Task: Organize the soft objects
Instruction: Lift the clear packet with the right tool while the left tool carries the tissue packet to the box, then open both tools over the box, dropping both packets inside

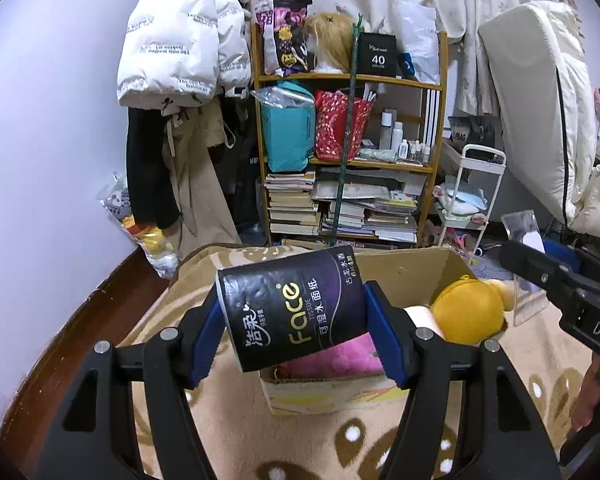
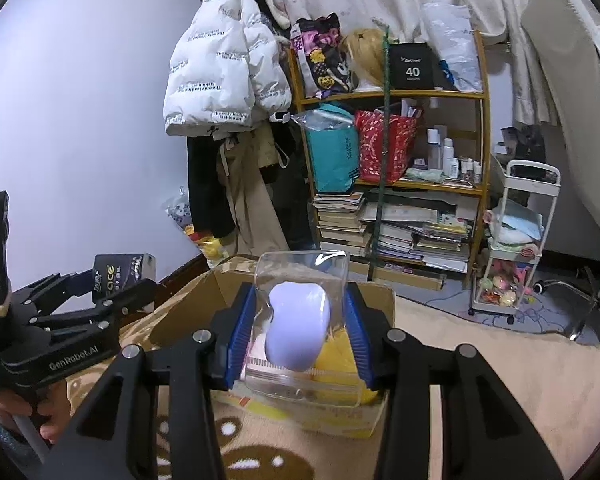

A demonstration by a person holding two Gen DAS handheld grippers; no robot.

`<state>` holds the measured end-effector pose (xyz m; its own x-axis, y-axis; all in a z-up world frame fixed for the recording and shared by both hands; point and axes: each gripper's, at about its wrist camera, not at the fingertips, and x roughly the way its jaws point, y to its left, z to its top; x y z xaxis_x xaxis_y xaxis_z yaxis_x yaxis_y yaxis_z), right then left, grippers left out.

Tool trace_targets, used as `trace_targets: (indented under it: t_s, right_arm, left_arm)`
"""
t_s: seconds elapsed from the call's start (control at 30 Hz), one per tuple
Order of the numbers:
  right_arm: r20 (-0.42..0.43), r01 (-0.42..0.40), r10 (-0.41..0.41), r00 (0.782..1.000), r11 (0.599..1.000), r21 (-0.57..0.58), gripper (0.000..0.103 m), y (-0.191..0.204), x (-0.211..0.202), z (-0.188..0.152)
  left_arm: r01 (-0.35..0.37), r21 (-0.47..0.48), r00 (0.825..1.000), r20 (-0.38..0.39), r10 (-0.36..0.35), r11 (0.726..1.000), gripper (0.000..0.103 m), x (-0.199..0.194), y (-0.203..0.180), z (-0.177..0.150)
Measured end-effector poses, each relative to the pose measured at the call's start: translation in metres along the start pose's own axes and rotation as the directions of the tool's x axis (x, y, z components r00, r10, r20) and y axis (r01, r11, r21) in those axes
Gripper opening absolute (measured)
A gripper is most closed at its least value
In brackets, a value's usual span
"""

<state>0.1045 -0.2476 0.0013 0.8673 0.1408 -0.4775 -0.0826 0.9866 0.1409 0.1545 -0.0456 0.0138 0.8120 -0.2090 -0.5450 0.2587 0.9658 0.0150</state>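
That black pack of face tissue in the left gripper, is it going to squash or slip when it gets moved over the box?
The tissue pack probably squashes a little: it is a soft pack clamped between the left gripper pads. Its glossy wrapper looks slick, so it may slide if tilted. It looks light for its bulk, and should drop softly into the cardboard box.

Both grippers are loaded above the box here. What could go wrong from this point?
1. The left gripper holds the tissue pack tilted, over the cardboard box's near-left edge; released here, it may land on the rim or the blanket.
2. The box already holds a yellow plush and a pink item, so space looks tight.
3. The right gripper's clear packet looks slippery.
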Motion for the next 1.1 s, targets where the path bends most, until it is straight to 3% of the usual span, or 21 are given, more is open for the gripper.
trace_targets:
  t_s: [0.33, 0.6, 0.67, 0.83, 0.93, 1.1]
  right_arm:
    - [-0.07, -0.033, 0.033, 0.997, 0.999, 0.009, 0.048, -0.009, 0.049, -0.012]
    - [-0.118, -0.014, 0.018, 0.993, 0.999, 0.037, 0.05, -0.018, 0.067, -0.022]
    - [-0.128, -0.019, 0.025, 0.991, 0.999, 0.051, 0.059, -0.022, 0.069, -0.025]
    - [-0.125, -0.016, 0.024, 0.992, 0.998, 0.067, 0.062, -0.027, 0.065, -0.024]
    - [-0.118, -0.001, 0.009, 0.993, 0.998, 0.067, 0.076, -0.026, 0.058, -0.023]
    - [-0.096, 0.023, -0.017, 0.995, 0.998, 0.065, 0.079, -0.026, 0.038, -0.018]
  left_arm:
    - [0.011, 0.011, 0.999, -0.047, -0.011, 1.0, 0.066, 0.041, -0.004, -0.01]
    - [0.076, 0.039, 0.993, -0.092, -0.072, 0.996, 0.067, 0.056, -0.012, -0.013]
    - [0.069, 0.045, 0.992, -0.106, -0.064, 0.997, 0.069, 0.059, -0.014, -0.015]
    - [0.051, 0.054, 0.993, -0.106, -0.045, 0.997, 0.082, 0.056, -0.014, -0.016]
    - [0.039, 0.048, 0.994, -0.108, -0.034, 0.998, 0.085, 0.051, -0.011, -0.016]
    - [0.003, 0.045, 0.994, -0.109, 0.002, 0.999, 0.088, 0.038, -0.002, -0.018]
